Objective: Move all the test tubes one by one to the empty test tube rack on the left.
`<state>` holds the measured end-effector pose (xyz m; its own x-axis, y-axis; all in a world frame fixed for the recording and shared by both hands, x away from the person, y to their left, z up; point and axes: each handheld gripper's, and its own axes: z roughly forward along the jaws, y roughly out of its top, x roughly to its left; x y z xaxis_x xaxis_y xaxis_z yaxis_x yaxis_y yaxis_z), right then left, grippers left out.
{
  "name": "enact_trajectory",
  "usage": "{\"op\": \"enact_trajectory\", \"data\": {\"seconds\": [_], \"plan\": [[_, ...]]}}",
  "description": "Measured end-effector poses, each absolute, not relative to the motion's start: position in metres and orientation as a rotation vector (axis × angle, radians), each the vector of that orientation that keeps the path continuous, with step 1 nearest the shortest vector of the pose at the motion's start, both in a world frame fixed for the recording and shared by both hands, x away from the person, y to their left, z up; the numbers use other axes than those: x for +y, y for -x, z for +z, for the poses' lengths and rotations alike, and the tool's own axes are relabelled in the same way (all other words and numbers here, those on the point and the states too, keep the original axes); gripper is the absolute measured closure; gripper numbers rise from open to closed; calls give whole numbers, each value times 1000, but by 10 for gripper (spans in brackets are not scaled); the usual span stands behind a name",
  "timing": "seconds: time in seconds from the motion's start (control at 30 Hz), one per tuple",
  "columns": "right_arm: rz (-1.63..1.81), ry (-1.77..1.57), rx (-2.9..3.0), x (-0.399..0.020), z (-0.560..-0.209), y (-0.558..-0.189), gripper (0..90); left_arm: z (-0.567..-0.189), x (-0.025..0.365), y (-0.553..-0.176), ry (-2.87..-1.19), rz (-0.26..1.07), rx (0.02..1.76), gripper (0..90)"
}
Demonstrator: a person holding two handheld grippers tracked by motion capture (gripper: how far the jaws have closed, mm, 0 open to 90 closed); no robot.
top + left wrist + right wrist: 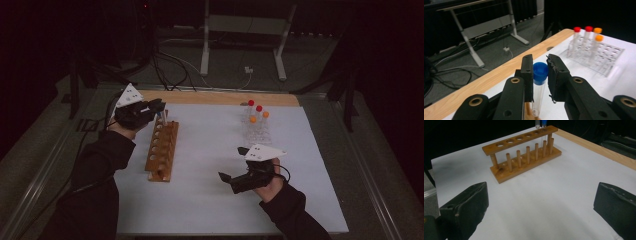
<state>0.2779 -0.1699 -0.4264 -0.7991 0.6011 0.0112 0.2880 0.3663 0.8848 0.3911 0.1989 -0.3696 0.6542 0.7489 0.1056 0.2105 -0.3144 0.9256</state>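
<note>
Tube (539, 85) with the blue cap sits clamped between the left gripper's (540, 75) jaws, hanging upright over the far end of the wooden rack (162, 150), around 10 o'clock on the white mat (210, 200). The right gripper (231, 165) rests at about 5 o'clock with its jaws spread wide, nothing between them. A clear plastic rack (256, 131) holds red- and orange-capped tubes (257, 112) at 1 o'clock, well apart from both grippers.

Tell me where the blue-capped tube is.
In the left gripper view, the blue-capped tube is clamped in the left tool, above the wooden rack's far end.
</note>
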Motion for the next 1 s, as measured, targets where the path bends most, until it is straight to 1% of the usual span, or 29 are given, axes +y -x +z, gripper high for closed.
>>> {"op": "enact_trajectory", "data": {"seconds": [0.23, 0.63, 1.0], "plan": [[1420, -783, 2303, -172, -425, -278, 0, -383, 208, -401, -1863, 678, 824, 772], [1433, -793, 2302, -174, -427, -278, 0, -415, 209, -410, -1884, 629, 886, 772], [1446, -795, 2299, -176, -426, -278, 0, -436, 209, -412, -1885, 606, 902, 772]]}}
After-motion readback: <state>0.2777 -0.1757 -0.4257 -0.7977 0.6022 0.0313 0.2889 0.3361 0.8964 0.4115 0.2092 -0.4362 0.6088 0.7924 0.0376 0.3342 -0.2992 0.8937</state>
